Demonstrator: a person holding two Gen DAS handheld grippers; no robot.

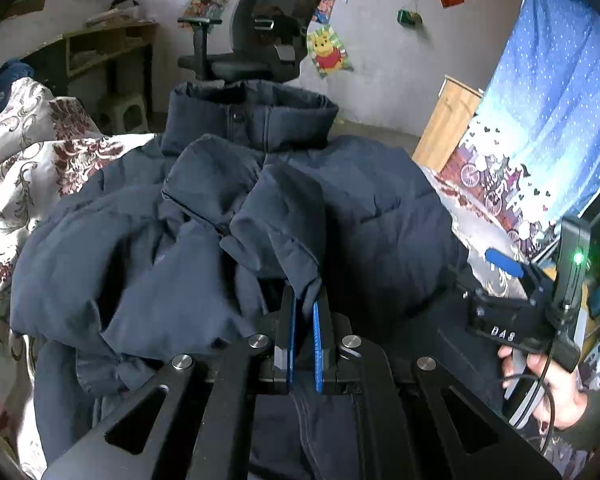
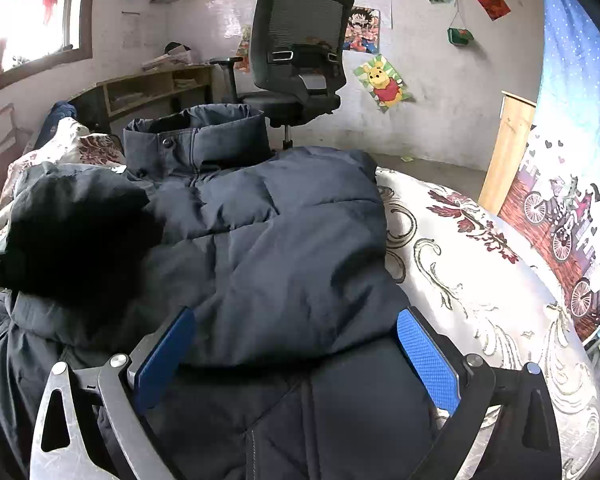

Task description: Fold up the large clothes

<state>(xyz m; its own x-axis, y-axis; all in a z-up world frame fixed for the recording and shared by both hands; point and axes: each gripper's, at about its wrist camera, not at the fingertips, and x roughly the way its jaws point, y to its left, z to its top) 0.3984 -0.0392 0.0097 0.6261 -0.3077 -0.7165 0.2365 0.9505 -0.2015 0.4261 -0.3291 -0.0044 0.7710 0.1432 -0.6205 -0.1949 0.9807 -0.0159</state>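
A floral bedspread point(image 2: 460, 248) covered the bed, with one black office chair point(image 2: 300, 52) against the grey wall at top centre. One navy puffer jacket point(image 2: 268, 240) lay across the middle of the bed, collar up and far side bunched. The left gripper point(image 1: 305, 312) pinched a jacket fold; the right gripper point(image 2: 296, 344) stood spread wide over the jacket's hem.
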